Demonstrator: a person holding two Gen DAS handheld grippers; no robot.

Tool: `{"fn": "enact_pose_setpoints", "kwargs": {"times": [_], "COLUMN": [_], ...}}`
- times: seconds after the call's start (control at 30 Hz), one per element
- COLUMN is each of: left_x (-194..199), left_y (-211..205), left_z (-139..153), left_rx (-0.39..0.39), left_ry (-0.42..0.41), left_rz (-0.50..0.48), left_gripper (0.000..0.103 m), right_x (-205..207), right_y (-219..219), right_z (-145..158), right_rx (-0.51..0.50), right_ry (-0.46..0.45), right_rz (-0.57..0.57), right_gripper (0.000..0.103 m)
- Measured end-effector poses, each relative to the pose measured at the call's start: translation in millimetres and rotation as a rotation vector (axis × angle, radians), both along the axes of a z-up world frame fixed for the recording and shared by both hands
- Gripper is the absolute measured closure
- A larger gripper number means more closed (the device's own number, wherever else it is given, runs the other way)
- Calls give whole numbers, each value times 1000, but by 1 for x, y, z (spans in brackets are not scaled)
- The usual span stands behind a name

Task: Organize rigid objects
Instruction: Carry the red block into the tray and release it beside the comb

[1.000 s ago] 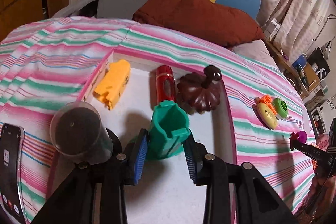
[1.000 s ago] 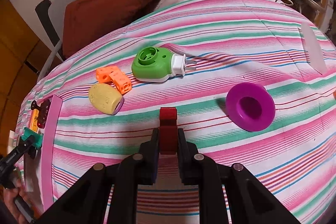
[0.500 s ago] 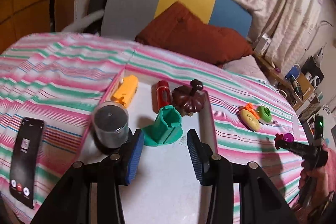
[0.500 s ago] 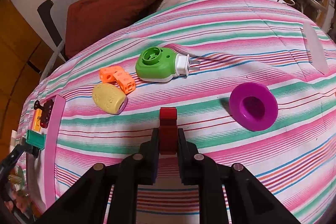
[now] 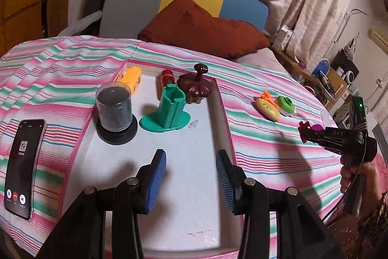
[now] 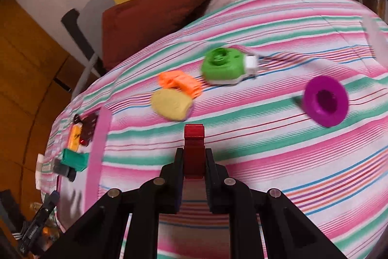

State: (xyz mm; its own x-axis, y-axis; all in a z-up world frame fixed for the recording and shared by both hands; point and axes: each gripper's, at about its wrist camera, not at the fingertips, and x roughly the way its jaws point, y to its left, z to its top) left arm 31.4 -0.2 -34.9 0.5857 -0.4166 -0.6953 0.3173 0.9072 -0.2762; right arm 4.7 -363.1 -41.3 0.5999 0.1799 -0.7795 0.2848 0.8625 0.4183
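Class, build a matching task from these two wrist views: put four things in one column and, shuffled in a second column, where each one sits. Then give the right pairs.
Things:
1. teal holder
2. phone
3. red block
4. purple ring

Places:
A. on the striped cloth, left of the tray
B. on the striped cloth, to the right
C. standing in the tray
D. clamped in the right gripper

Pairs: 1-C, 2-A, 3-D, 4-B
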Motion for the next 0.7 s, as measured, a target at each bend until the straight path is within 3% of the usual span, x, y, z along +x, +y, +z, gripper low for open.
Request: {"fn": "enact_pose_setpoints", "kwargs": {"times": [0.43, 0.7], "left_x": [-13, -13], "left_y": [24, 37], "left_z": [0, 0], "left_rx": [21, 50], "left_ry": [1, 11], "left_rz": [11, 48], "left_gripper": [60, 60], "right_x": [12, 51], "right_y": [100, 170], "right_z": [7, 26], "right_rx": [90, -11], "right_ry": [-12, -33], "right_rz": [175, 294], "right_gripper": [88, 88]}}
